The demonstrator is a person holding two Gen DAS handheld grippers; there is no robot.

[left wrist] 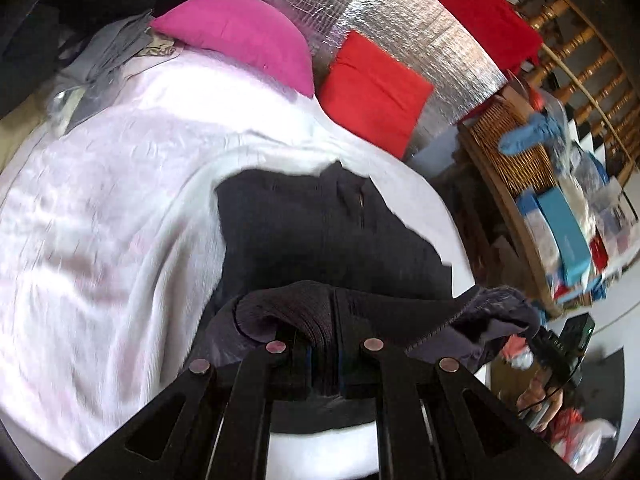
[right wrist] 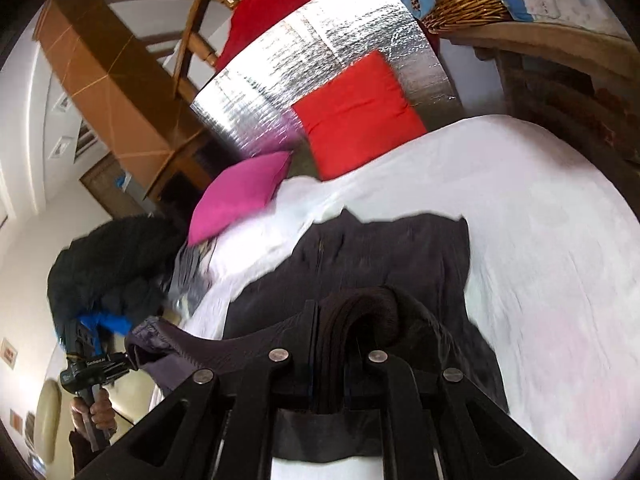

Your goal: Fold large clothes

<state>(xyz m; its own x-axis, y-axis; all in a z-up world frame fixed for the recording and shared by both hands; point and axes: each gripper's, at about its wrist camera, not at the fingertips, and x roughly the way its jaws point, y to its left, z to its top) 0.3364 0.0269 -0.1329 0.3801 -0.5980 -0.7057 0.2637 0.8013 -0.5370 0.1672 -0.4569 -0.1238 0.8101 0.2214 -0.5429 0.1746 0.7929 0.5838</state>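
Note:
A dark grey, near-black garment [left wrist: 320,232] lies on the white bedsheet [left wrist: 100,220], its far part flat with a zip showing. My left gripper [left wrist: 324,344] is shut on a bunched ribbed edge of the garment and holds it lifted. My right gripper [right wrist: 328,348] is shut on another bunch of the same garment [right wrist: 384,256]. The raised hem stretches between both grippers. The right gripper also shows in the left wrist view [left wrist: 536,340] at the right, and the left gripper shows in the right wrist view [right wrist: 132,360] at the left.
A pink pillow [left wrist: 240,36] and a red pillow [left wrist: 372,92] lie at the head of the bed before a silver foil panel [left wrist: 400,28]. A wicker basket [left wrist: 508,148] and cluttered shelf stand at the right. Grey clothes [left wrist: 108,56] lie at the far left.

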